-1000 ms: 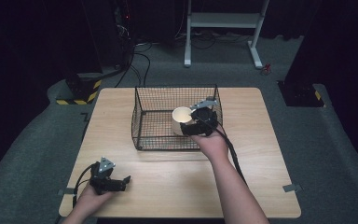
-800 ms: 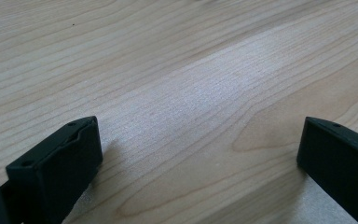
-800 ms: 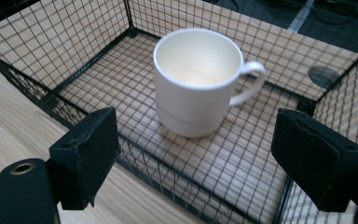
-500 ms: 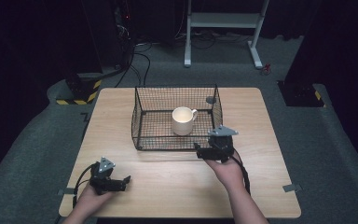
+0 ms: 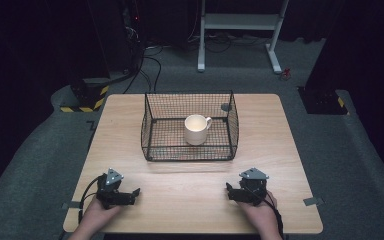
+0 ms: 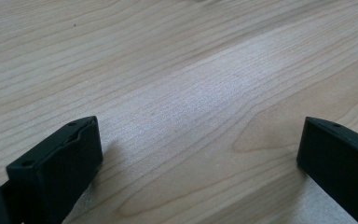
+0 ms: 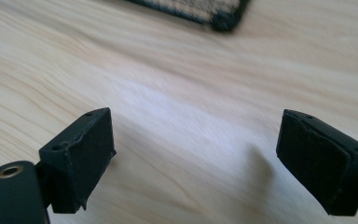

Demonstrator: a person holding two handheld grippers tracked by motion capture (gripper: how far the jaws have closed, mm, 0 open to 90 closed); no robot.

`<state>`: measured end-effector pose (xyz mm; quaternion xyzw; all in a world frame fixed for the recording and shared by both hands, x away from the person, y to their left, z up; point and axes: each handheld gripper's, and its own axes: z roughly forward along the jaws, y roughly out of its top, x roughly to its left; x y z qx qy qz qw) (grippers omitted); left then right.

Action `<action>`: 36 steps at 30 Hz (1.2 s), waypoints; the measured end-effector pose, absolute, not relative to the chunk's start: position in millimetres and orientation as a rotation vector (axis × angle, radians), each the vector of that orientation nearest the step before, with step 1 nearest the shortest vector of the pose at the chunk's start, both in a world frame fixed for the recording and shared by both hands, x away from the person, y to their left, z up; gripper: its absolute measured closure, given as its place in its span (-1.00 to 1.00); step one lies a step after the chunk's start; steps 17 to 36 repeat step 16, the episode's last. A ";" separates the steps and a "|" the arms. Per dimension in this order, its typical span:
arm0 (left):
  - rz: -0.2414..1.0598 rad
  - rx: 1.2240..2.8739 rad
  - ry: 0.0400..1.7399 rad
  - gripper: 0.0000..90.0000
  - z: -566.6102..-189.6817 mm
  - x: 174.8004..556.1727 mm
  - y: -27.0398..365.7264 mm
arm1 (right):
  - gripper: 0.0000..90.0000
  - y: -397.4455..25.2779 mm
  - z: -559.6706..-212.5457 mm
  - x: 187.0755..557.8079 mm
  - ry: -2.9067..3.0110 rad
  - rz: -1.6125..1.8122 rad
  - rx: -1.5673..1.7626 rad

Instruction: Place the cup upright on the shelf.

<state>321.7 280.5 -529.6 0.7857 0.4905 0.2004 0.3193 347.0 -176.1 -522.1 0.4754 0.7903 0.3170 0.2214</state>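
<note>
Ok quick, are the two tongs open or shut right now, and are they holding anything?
Left tongs: open, holding nothing, low over the table.
Right tongs: open, holding nothing. The mug sits in the basket.

No readable text, labels, brands or numbers anywhere. Only sign-like marking: yellow-black hazard stripes (image 5: 82, 104) on a dark base on the floor, left of the bench (image 5: 190, 200). Cup (image 5: 197, 129) and wire basket (image 5: 152, 135) are plain, unmarked.
</note>
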 end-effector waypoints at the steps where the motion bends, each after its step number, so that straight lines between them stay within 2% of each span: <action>1: 0.528 2.064 1.291 -0.99 -529.7 321.6 280.4 | -0.77 -178.5 -524.6 345.9 2.182 0.857 1.311; 6: 0.533 2.059 1.294 -0.99 -529.9 321.5 280.0 | -0.79 -188.8 -524.9 346.6 2.179 0.874 1.381; 36: 0.549 2.050 1.308 -0.99 -530.2 320.0 279.6 | -0.80 -189.2 -525.1 348.3 2.164 0.871 1.403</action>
